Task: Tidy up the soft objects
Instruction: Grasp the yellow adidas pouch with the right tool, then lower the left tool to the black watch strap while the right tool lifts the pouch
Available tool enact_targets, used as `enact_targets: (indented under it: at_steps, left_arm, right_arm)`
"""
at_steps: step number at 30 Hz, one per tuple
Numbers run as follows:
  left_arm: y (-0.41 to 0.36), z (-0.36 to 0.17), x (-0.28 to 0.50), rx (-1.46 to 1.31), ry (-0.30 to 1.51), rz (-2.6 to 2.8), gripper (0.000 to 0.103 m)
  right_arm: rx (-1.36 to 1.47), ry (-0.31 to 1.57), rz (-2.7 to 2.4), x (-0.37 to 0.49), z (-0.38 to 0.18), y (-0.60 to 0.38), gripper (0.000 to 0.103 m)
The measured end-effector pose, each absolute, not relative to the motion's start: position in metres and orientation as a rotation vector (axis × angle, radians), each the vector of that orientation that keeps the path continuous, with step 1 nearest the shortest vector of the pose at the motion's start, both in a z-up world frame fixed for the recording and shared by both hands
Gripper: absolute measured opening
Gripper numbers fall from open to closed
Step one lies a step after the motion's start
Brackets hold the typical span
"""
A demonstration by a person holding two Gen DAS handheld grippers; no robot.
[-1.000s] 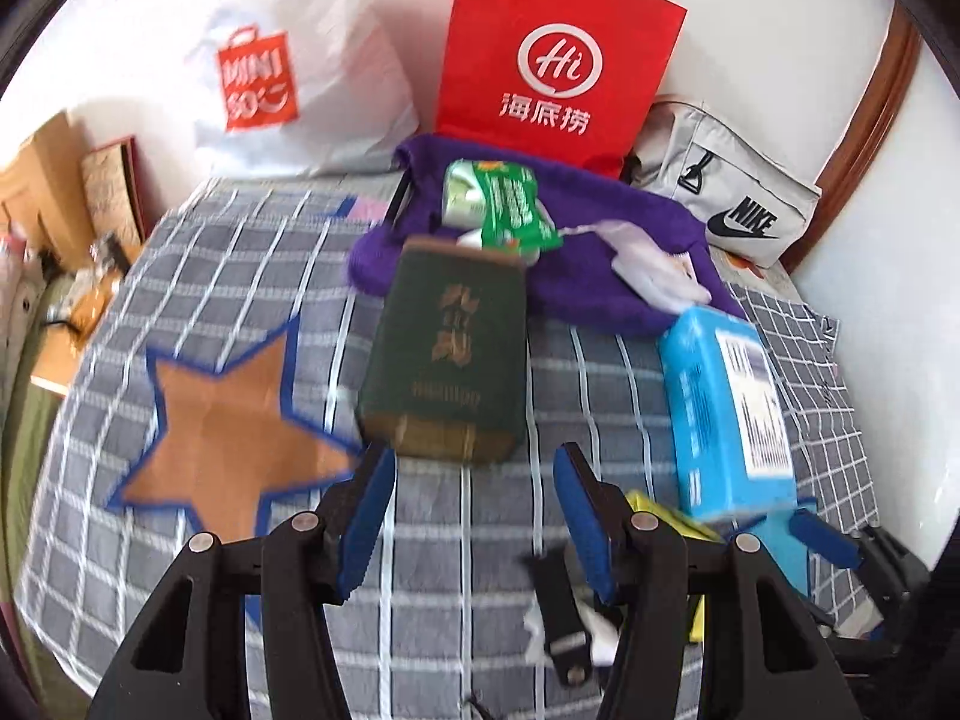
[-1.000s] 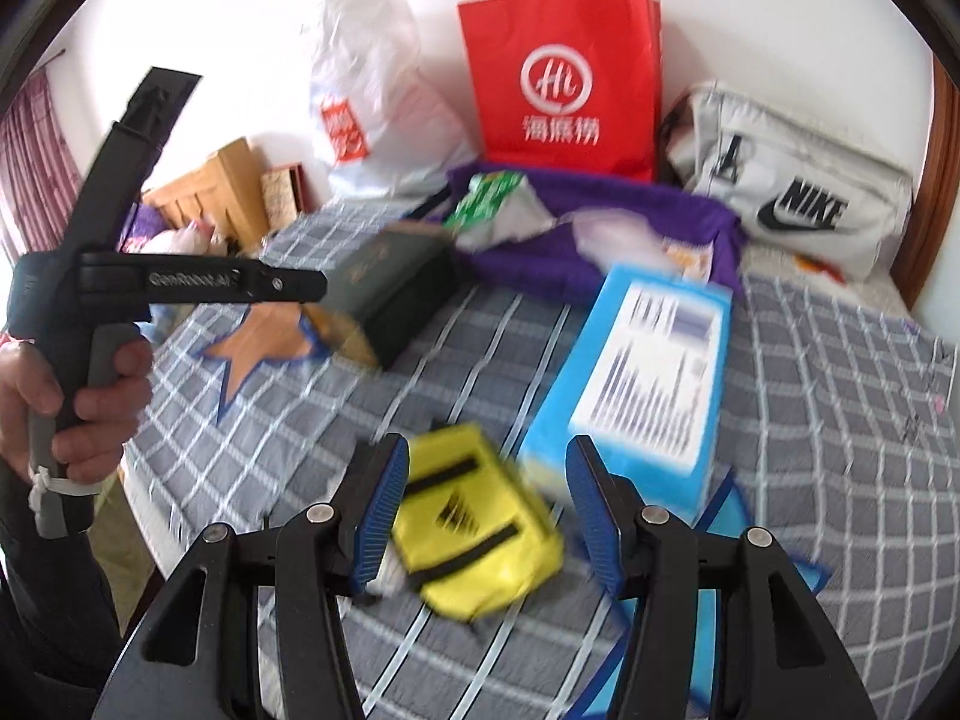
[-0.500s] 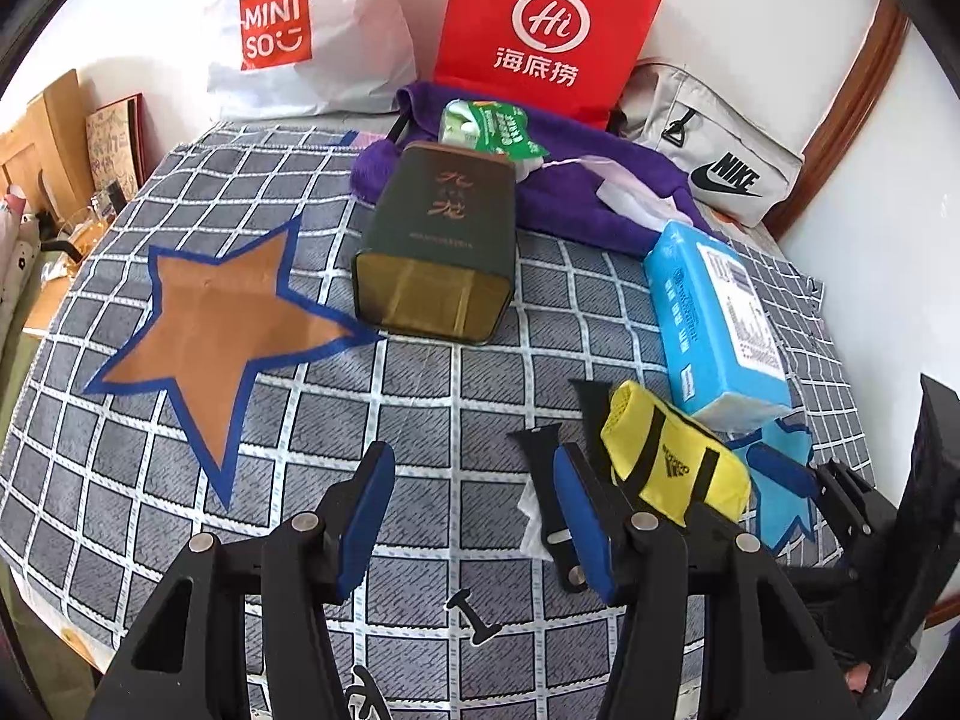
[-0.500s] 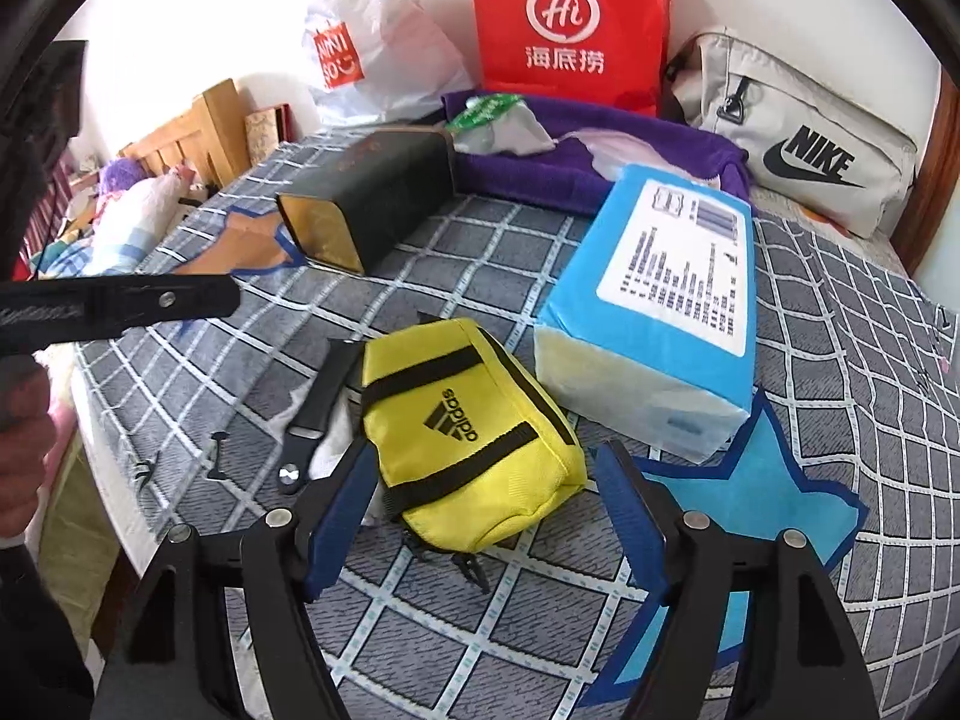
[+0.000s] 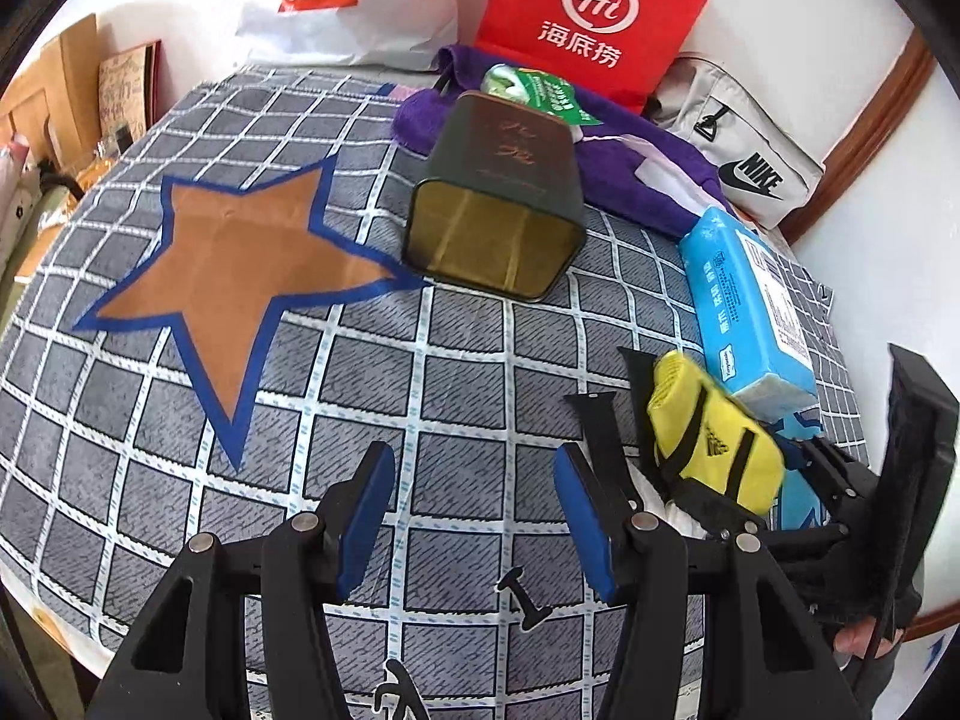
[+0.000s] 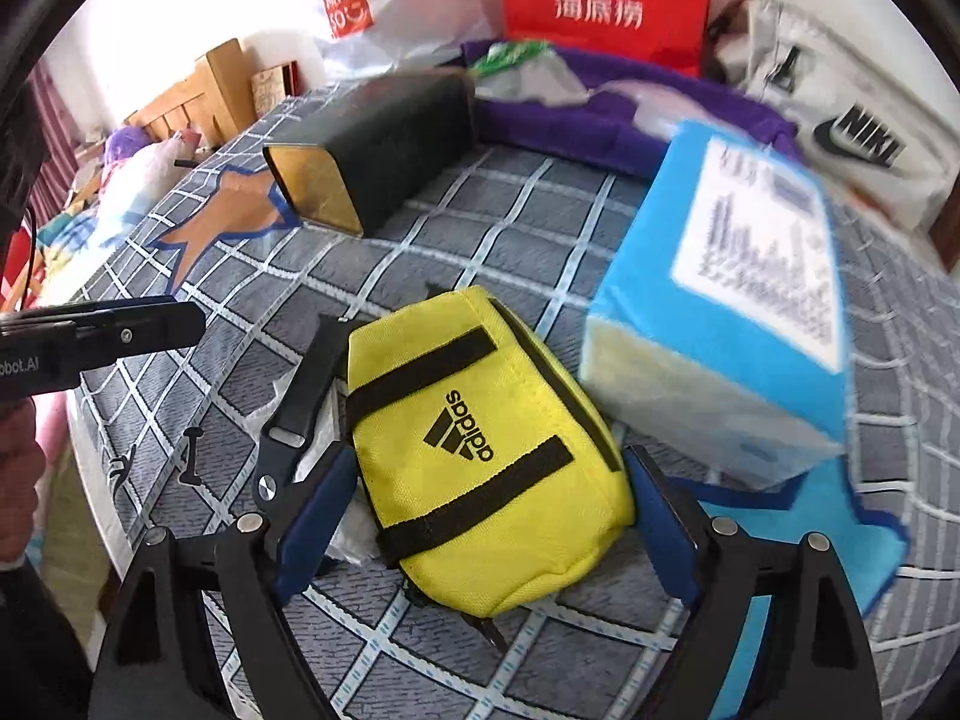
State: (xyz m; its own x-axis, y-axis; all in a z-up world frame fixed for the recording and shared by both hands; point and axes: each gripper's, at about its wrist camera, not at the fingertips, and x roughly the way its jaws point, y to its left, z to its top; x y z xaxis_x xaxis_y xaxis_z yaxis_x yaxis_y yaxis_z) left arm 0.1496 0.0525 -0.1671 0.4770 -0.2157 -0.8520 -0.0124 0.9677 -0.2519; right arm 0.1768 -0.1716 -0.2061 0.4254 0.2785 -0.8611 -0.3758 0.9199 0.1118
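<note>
A yellow adidas pouch (image 6: pixel 480 438) lies on the checked bedspread (image 5: pixel 468 372), partly over a black strap (image 6: pixel 300 396). My right gripper (image 6: pixel 492 462) is low over it with its jaws opening, one finger on each side of the pouch and neither pad pressing it. In the left wrist view the pouch (image 5: pixel 714 450) is at the right with the right gripper behind it. My left gripper (image 5: pixel 474 468) is open above bare bedspread, holding nothing. A blue tissue pack (image 6: pixel 738 300) lies just beyond the pouch.
A dark green tin (image 5: pixel 504 180) lies on its side mid-bed beside an orange star patch (image 5: pixel 234 276). Behind it lie a purple towel (image 5: pixel 630 180) and a green packet (image 5: pixel 534 90). A red bag (image 5: pixel 594 18), a white bag (image 5: pixel 348 0) and a Nike bag (image 5: pixel 744 162) line the wall.
Both grippers have come down toward the bed. The right jaws have spread wider and now flank the yellow pouch, which looks larger. The left jaws keep the same gap.
</note>
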Motion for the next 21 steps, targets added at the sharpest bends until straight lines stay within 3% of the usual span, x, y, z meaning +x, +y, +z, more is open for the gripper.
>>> enact_targets:
  at_steps: [7, 11, 21]
  left_arm:
    - [0.057, -0.173, 0.148, -0.253, 1.08, -0.13, 0.053]
    - [0.059, -0.174, 0.145, -0.256, 1.079, -0.129, 0.053]
    - [0.047, -0.173, 0.136, -0.223, 1.077, -0.168, 0.053]
  right_arm:
    - [-0.166, 1.017, 0.381, 0.178, -0.213, -0.161, 0.088]
    - [-0.16, 1.002, 0.371, 0.175, -0.208, -0.164, 0.077]
    - [-0.109, 0.965, 0.305, 0.135, -0.187, -0.194, 0.077]
